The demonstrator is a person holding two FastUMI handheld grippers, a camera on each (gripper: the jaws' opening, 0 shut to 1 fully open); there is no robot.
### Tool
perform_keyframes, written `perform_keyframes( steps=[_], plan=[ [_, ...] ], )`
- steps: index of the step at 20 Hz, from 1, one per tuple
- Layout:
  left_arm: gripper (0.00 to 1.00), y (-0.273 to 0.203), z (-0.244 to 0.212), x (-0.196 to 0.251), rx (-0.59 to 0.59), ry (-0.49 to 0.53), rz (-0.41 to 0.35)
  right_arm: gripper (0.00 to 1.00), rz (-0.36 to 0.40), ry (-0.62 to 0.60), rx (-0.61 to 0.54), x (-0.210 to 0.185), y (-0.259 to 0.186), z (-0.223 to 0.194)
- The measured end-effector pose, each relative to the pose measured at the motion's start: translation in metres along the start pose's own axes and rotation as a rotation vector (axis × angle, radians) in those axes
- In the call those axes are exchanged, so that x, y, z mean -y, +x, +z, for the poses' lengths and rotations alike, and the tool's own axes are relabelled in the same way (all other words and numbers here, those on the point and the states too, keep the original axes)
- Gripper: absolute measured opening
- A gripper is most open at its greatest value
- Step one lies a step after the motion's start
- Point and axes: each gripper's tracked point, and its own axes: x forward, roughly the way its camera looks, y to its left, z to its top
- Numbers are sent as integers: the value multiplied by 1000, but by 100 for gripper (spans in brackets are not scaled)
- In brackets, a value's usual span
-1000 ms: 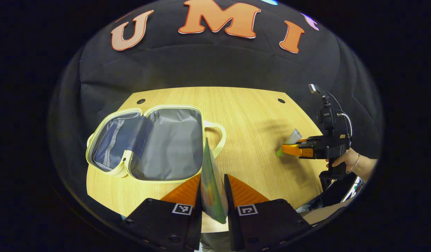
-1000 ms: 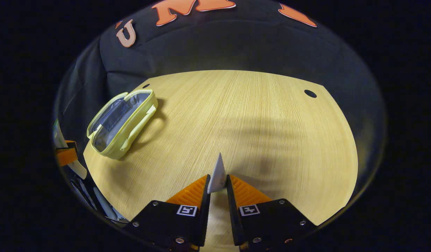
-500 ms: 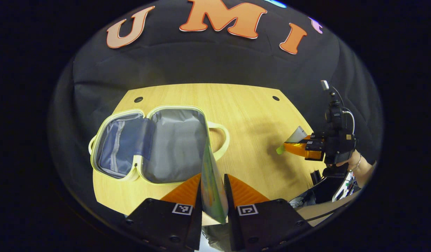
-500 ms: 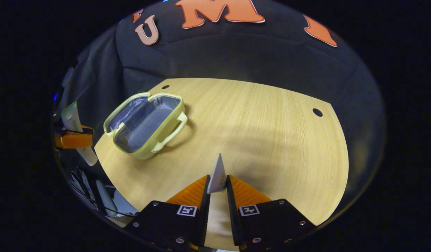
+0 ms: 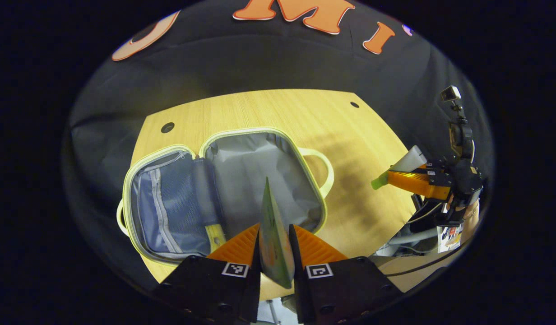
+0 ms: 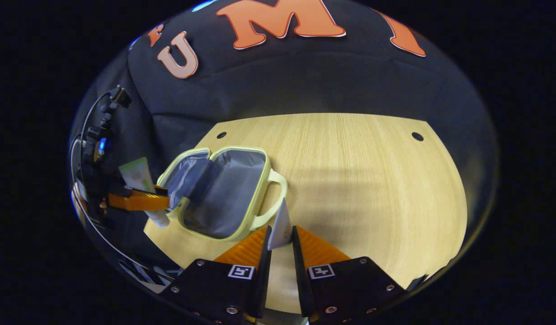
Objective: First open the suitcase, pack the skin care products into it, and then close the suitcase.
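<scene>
The pale yellow suitcase (image 5: 242, 176) lies open on the wooden table, grey lining up, with a zipped mesh pocket in its left half. My left gripper (image 5: 274, 237) is shut on a flat green tube (image 5: 272, 234) that stands on edge above the case's near rim. My right gripper (image 6: 280, 237) is shut on a grey-white tube (image 6: 281, 225), just right of the suitcase (image 6: 224, 192) handle. In the left gripper view the right gripper (image 5: 386, 177) hangs at the right with its green-capped tube (image 5: 402, 166). The right gripper view shows the left gripper (image 6: 163, 201) holding the green tube (image 6: 140, 183) beside the case's left edge.
The wooden table (image 6: 359, 180) has small dark holes near its far corners (image 6: 417, 136). The black cloth wall rises behind it. Cables and clutter (image 5: 422, 230) lie below the table's right edge in the left gripper view.
Both grippers have moved toward the suitcase with their tubes. The case now sits closer under the left gripper, and the right gripper has swung left until the handle is just ahead of it.
</scene>
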Motion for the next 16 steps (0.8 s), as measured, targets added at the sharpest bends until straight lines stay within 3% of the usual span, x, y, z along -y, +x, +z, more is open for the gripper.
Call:
perform_keyframes(
  steps=[4, 9, 12, 14, 16],
  plan=[
    [34, 40, 7, -25, -110, 20, -33, 30, -38, 49, -9, -22, 0, -9],
    [32, 96, 8, -19, -197, -21, -104, 29, -78, 107, -25, -34, -3, -15],
    [35, 111, 5, -28, -225, -28, -98, 29, -89, 116, -35, -41, -5, -17],
    [46, 117, 9, -33, -214, -22, -89, 29, -101, 119, -41, -40, -6, -18],
    [75, 115, 15, -31, -192, -13, -102, 29, -102, 124, -43, -44, -5, -19]
  ],
)
